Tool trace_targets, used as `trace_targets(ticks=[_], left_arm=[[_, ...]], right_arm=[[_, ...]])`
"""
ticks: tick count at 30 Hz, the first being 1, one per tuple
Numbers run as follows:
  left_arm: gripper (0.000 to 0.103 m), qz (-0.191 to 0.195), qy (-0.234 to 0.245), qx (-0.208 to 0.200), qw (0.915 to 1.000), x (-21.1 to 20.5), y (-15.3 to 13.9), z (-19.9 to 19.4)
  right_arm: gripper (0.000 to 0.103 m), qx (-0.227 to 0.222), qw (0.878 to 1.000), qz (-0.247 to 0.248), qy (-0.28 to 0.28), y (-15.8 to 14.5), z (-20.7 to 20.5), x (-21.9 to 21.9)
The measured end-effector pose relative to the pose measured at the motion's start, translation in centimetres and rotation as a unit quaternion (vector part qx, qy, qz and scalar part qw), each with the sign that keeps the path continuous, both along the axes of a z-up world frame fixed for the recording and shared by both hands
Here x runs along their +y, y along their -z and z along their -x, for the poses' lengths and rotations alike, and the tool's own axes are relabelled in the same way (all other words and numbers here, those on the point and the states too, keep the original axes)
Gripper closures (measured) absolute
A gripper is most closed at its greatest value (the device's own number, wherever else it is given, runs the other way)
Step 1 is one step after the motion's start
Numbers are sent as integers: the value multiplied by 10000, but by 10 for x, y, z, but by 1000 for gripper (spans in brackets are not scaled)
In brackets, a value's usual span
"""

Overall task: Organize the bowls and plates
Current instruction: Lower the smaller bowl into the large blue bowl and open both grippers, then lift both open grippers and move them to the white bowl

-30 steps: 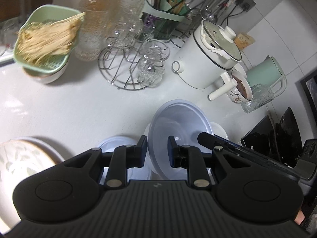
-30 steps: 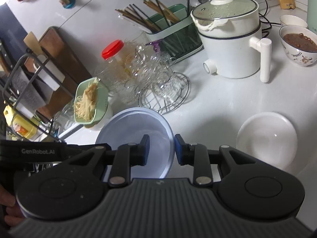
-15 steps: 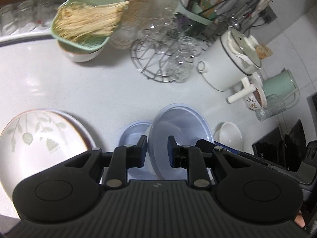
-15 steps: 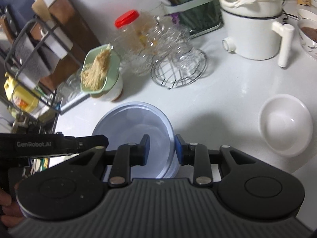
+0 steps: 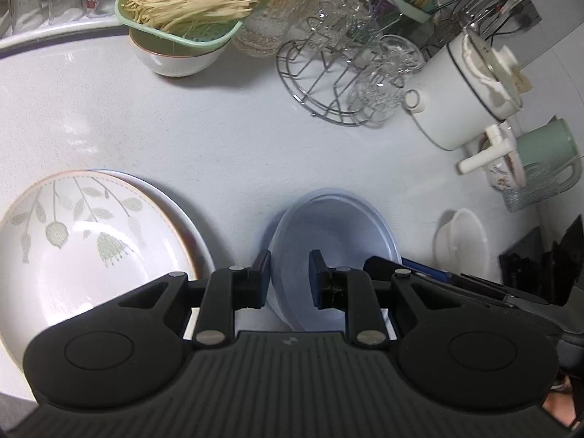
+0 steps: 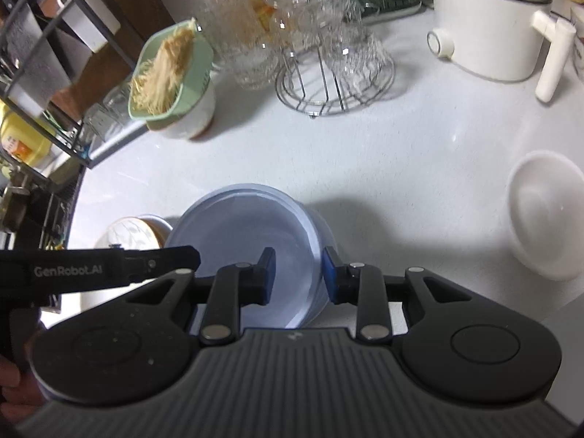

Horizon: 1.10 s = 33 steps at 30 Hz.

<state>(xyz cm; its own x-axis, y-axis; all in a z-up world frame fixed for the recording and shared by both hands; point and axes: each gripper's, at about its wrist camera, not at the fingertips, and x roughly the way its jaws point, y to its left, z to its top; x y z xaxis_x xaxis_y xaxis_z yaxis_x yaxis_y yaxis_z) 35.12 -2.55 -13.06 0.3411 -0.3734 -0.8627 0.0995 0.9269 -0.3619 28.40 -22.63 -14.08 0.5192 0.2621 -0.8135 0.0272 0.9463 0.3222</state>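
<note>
Holds a blue bowl (image 5: pixel 335 241) low over the white tabletop (image 5: pixel 219 127) with both grippers. Clamps the left gripper (image 5: pixel 290 279) on the bowl's rim at 9 o'clock, one finger outside the wall and one inside. Clamps the right gripper (image 6: pixel 298 277) on the opposite rim at 3 o'clock, again with the wall between the fingers. Keeps the bowl (image 6: pixel 241 233) mouth up and roughly level. Shows a darker blue edge (image 5: pixel 263 233) peeking out under the bowl's left side, seemingly a second bowl beneath it; cannot tell whether the two touch.

Places a leaf-patterned plate (image 5: pixel 84 255) at 9 o'clock of the bowl, lying on a larger plain plate, near but apart. Places a small white bowl (image 5: pixel 461 244) at 3 o'clock, mouth up, apart from the blue one. Sets a wire rack (image 5: pixel 328 84) with glass cups at 12 o'clock, well back on the tabletop. Puts a white lidded pot (image 5: pixel 471 84) at 1 o'clock, just beside the rack, its handle pointing toward a patterned cup. Puts a green strainer (image 5: pixel 182 7) of pale noodles at 11 o'clock, resting on top of a white bowl.
</note>
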Motion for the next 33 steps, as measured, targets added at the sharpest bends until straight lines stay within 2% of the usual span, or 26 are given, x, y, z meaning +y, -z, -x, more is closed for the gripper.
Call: trace_targets(ticks=[11, 12, 14, 16, 21, 33], left_arm=[[78, -150, 28, -14, 9999, 4, 6, -3], [75, -130, 45, -9, 9999, 4, 5, -3], [61, -117, 76, -27, 9999, 3, 3, -2], [54, -161, 85, -112, 9998, 2, -1, 0], [54, -204, 103, -319, 9992, 3, -18, 3], [54, -118, 216, -811, 9964, 11, -69, 15]], right_arm=[[72, 61, 9999, 62, -145, 12, -7, 11], [72, 39, 9999, 64, -131, 12, -7, 11], [71, 24, 9999, 78, -106, 11, -7, 10], [71, 5, 9999, 78, -103, 8, -6, 10], [60, -182, 9997, 129, -100, -3, -1, 8], [60, -668, 9973, 249, 175, -42, 21, 5]])
